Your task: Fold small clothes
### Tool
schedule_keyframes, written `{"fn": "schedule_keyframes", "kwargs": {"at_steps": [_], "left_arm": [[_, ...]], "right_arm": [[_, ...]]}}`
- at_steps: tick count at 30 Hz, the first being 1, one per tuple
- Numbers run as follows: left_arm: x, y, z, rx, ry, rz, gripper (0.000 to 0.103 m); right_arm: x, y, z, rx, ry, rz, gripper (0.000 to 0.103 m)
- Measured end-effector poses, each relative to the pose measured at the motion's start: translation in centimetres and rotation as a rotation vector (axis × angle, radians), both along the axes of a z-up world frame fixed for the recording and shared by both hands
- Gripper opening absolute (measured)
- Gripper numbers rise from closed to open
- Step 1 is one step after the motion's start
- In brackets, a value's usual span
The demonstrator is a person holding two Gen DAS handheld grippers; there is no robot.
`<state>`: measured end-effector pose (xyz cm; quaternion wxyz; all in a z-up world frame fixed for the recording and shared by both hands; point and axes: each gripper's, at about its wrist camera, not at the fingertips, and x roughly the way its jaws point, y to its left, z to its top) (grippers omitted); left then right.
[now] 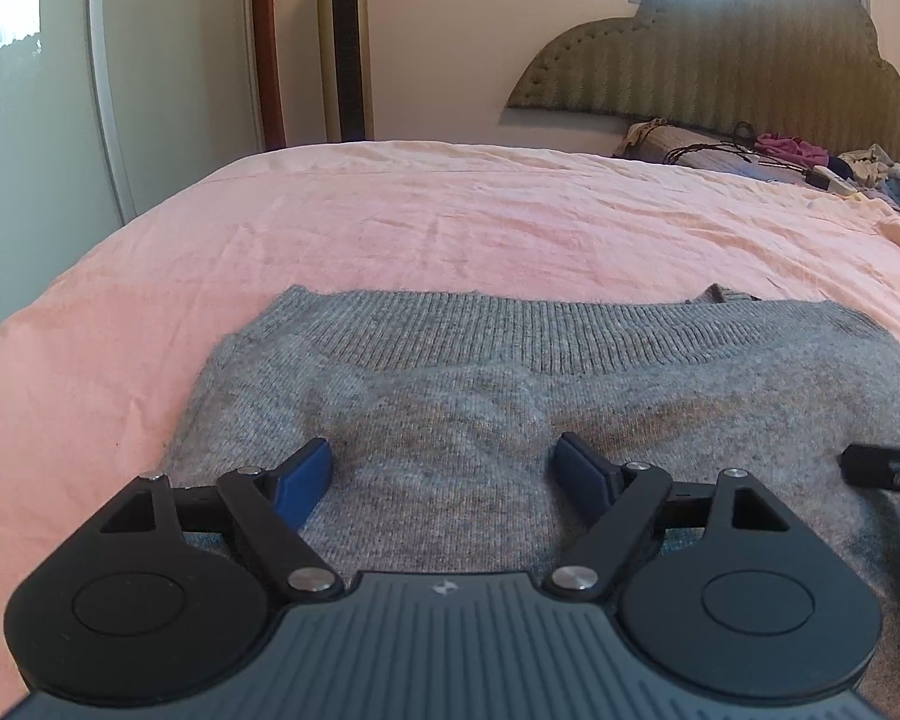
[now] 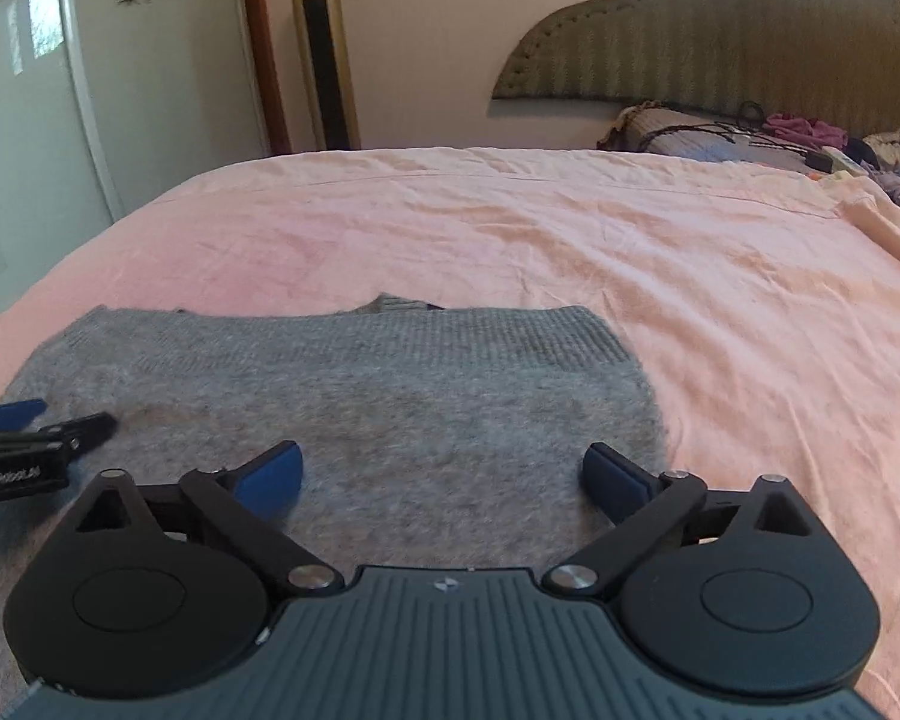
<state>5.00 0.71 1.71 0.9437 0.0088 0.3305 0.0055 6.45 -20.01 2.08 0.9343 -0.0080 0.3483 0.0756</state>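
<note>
A folded grey knit sweater (image 1: 510,396) lies flat on the pink bedsheet (image 1: 450,222), its ribbed hem along the far edge. My left gripper (image 1: 444,456) hovers over the sweater's near left part, jaws wide apart with only flat knit showing between the blue pads. In the right wrist view the same grey sweater (image 2: 390,384) fills the lower left, and my right gripper (image 2: 444,462) stands open over its right half, nothing pinched. The left gripper's fingers (image 2: 12,414) show at that view's left edge; the right gripper's finger (image 1: 882,468) shows at the left view's right edge.
The pink sheet (image 2: 630,252) stretches beyond and right of the sweater. A pile of clothes and cords (image 1: 810,156) lies by the green headboard (image 1: 750,54) at the far right. A tower fan (image 1: 345,42) and a white wardrobe door (image 1: 60,90) stand past the bed.
</note>
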Motion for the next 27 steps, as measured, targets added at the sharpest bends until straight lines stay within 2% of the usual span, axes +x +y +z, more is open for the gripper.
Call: {"fn": "schedule_keyframes", "kwargs": {"at_steps": [1,2,3,5,10,12,14,15,16,18,19,21,23,24,27], "left_arm": [[-0.1,0.1,0.0,-0.002,0.0,0.0,0.082],[-0.1,0.1,0.0,0.0,0.001,-0.002,0.082],[-0.1,0.1,0.0,0.005,0.003,-0.005,0.082],[-0.5,0.0,0.6,0.02,0.012,-0.007,0.082],[-3.9,-0.1,2.1,-0.064,0.023,-0.082,0.082],[-4.5,-0.6,1.0,-0.043,0.045,-0.096,0.084],[-4.9,-0.8,-0.3,0.008,0.004,-0.111,0.092],[-4.7,-0.4,-0.3,-0.016,0.01,-0.112,0.092],[-4.4,-0.1,0.0,-0.024,0.031,-0.104,0.093],[-4.7,0.5,1.3,-0.039,0.049,-0.061,0.092],[-5.4,1.3,2.1,-0.077,0.043,-0.03,0.092],[-7.8,3.8,3.5,-0.213,0.014,0.023,0.092],[-10.9,6.6,4.0,-0.4,0.003,0.119,0.092],[-12.3,7.7,3.7,-0.479,0.023,0.167,0.092],[-15.8,9.6,1.9,-0.643,0.101,0.309,0.092]], "right_arm": [[-0.2,0.0,-0.8,-0.026,-0.009,0.012,0.103],[-0.5,-0.6,-1.1,0.003,-0.037,0.024,0.103],[-0.2,-1.2,-0.8,0.03,-0.024,0.007,0.103],[0.1,-1.5,-0.8,0.023,-0.013,0.001,0.103],[-1.2,-1.4,1.0,-0.005,0.016,-0.053,0.101],[-2.5,-0.9,1.4,0.017,-0.019,-0.001,0.103],[-2.6,-0.4,0.2,-0.012,0.015,0.026,0.103],[-2.7,-0.5,-1.0,-0.035,0.006,0.037,0.103],[-2.9,-1.2,-1.3,-0.001,-0.02,0.046,0.103],[-1.9,-2.5,-0.7,0.032,0.039,0.003,0.103],[-1.8,-3.0,-0.3,0.041,0.055,-0.012,0.101],[-3.1,-4.4,1.2,0.09,0.063,-0.053,0.098],[-5.5,-6.8,2.4,0.222,0.069,-0.058,0.099],[-7.1,-8.4,2.6,0.313,0.083,-0.076,0.102],[-11.4,-11.7,1.5,0.506,0.176,-0.172,0.102]]}}
